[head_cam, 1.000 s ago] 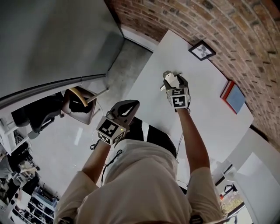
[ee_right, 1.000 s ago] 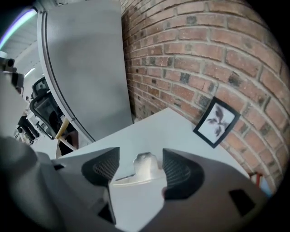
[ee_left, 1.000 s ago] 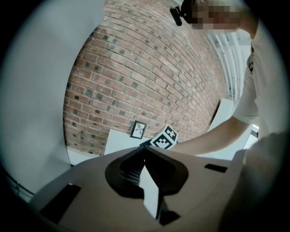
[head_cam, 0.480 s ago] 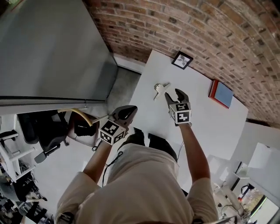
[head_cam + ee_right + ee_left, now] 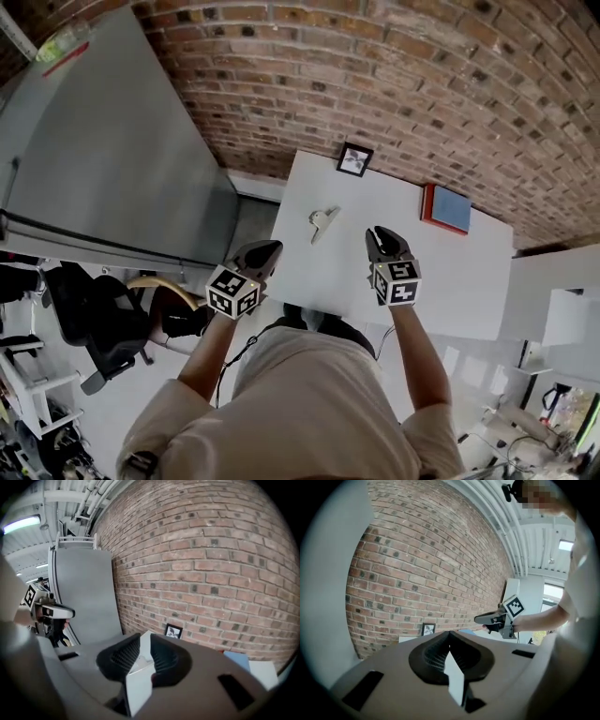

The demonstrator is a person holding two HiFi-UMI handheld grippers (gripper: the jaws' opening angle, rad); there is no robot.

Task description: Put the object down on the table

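Note:
The small pale object (image 5: 322, 221) lies on the white table (image 5: 469, 281), near its left side, and nothing holds it. My right gripper (image 5: 382, 239) hovers to the right of it and nearer to me, apart from it. Its jaws are closing, with a narrow gap and nothing between them in the right gripper view (image 5: 144, 637). My left gripper (image 5: 262, 253) hangs off the table's left front corner, shut and empty, and its tips meet in the left gripper view (image 5: 450, 634).
A small black picture frame (image 5: 354, 159) stands at the table's far edge against the brick wall (image 5: 394, 84). A red and blue book (image 5: 447, 208) lies at the far right. A grey cabinet (image 5: 112, 159) stands to the left, with a black chair (image 5: 94, 319) on the floor.
The right gripper let go of the pale object and drew back toward me, leaving it lying on the table. Its jaws have since narrowed. The left gripper stayed shut.

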